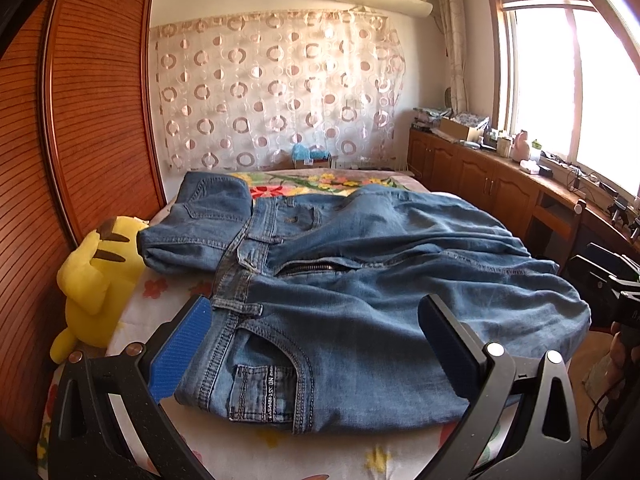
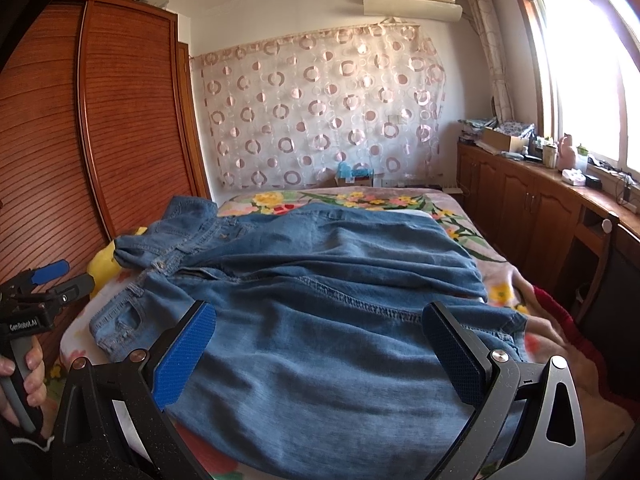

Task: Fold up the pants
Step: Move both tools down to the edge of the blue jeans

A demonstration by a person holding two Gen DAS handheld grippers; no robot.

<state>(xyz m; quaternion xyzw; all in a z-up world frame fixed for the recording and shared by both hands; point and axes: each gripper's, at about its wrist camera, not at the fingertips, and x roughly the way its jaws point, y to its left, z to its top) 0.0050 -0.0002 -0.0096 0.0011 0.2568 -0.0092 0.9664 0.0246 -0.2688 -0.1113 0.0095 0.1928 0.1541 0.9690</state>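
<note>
The left gripper (image 1: pixel 316 320) hangs wide apart over the blue pants (image 1: pixel 360 280) on the flowery bed (image 1: pixel 280 448); only this view shows the zipper (image 1: pixel 312 269). The right gripper (image 2: pixel 320 328) gapes too, above soft wrinkled legs. A fuzzy yellow toy (image 1: pixel 92 280) sits beyond.

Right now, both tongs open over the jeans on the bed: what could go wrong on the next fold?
1. The jeans lie bunched, one leg doubled back at the far left, so a pinch may catch several layers.
2. The yellow plush touches that folded leg and could get dragged.
3. The left tongs and right tongs hang open with nothing gripped; the near hem overhangs the bed edge and may slide off.
</note>
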